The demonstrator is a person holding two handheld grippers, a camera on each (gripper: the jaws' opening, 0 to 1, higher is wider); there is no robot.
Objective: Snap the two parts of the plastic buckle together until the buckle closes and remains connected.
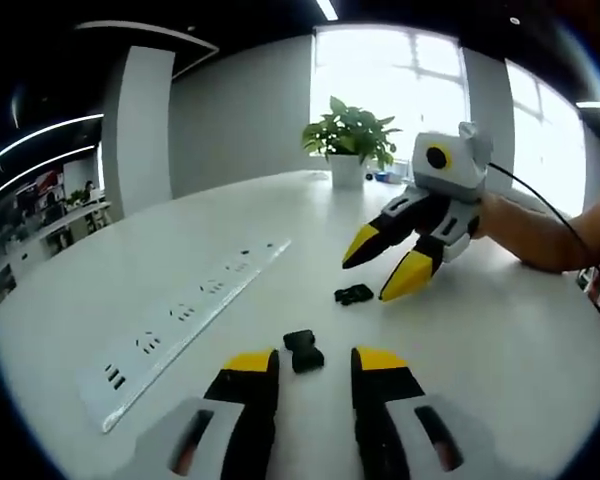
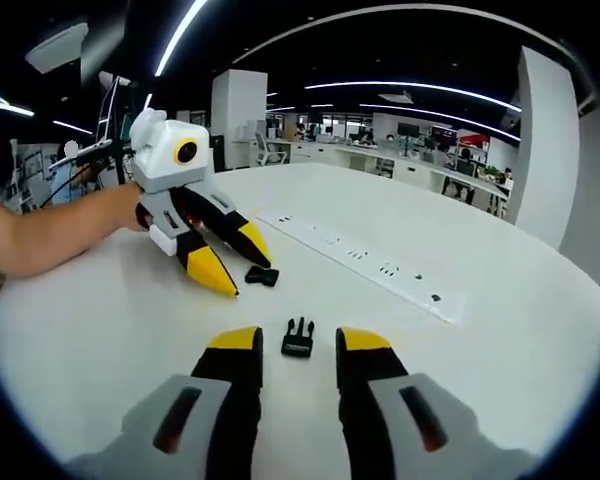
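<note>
My left gripper (image 1: 315,362) gapes wide around one buckle half (image 1: 303,350), ready to pinch. My right gripper (image 2: 298,342), at two o'clock there, brackets the other half (image 2: 297,338), also wide.

Two small black buckle parts lie flat on the white table (image 1: 500,340), apart and unjoined. The pronged part (image 2: 297,338) lies nearer one side. The socket part (image 2: 262,275) lies a little way off

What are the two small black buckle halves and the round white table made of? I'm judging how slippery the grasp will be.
Pronged black buckle half: apparently moulded plastic, matte, with thin crisp prongs. Socket-shaped black buckle half: seemingly the same dull plastic. Round white table: a smooth, faintly glossy top, perhaps laminate or lacquer, since window light reflects softly on it.
</note>
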